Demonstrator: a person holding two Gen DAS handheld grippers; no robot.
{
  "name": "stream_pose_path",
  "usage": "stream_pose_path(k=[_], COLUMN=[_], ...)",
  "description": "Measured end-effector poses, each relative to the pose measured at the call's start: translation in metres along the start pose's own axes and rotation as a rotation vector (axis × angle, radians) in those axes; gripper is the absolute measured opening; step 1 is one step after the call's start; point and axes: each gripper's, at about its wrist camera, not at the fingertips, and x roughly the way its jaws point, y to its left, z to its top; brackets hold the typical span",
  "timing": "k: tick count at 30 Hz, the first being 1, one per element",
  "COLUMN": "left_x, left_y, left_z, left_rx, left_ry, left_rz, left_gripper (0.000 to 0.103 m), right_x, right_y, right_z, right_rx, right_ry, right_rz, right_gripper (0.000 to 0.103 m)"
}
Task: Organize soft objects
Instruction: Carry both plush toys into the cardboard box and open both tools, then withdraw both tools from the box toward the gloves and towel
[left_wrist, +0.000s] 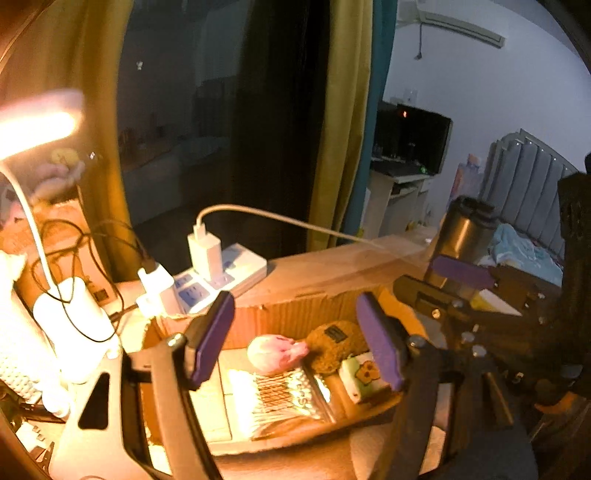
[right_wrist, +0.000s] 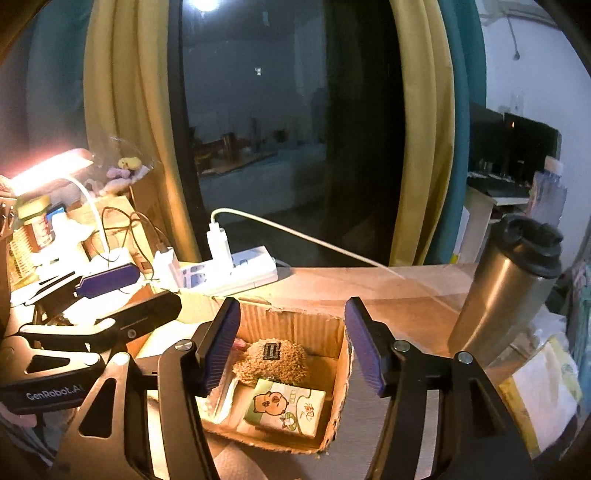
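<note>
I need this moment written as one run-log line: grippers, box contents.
left gripper: open, empty | right gripper: open, empty | box: brown plush, pink toy, tissue pack, swabs

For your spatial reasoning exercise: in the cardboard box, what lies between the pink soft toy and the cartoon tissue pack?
The brown fuzzy toy lies between the pink soft toy and the tissue pack, shown best in the left wrist view.

Readable lettering: one brand mark only.
"GenRobot.AI" printed in white on black body of left gripper (right_wrist: 107, 280), at eight o'clock in right wrist view; label on brown plush toy (right_wrist: 273, 360) too small to read.
</note>
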Motion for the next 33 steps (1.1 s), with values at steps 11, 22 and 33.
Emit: stream_pose_path(k=[11,22,33], left_x=[-0.055,-0.106,-0.133], left_y=[0.002,0.003,0.015], left_z=[-0.001,-0.016,-0.047], left_rx=[-0.018,-0.014,-0.024], left_ry=[-0.062,-0.112,-0.109], left_rz=[-0.012,-0.016,0.012], left_gripper=[0.070,0.071,0.080], right_x=[-0.051,-0.091,-0.114], right_y=[0.023,0.051,0.064], right_z=[0.002,-0.009,-0.033], right_rx=[-0.023,-0.045,-0.056], right_ry=[-0.048,-0.069,-0.049], right_rz=[-0.020,-0.029,-0.035], right_gripper=[0.062,0.062,0.065])
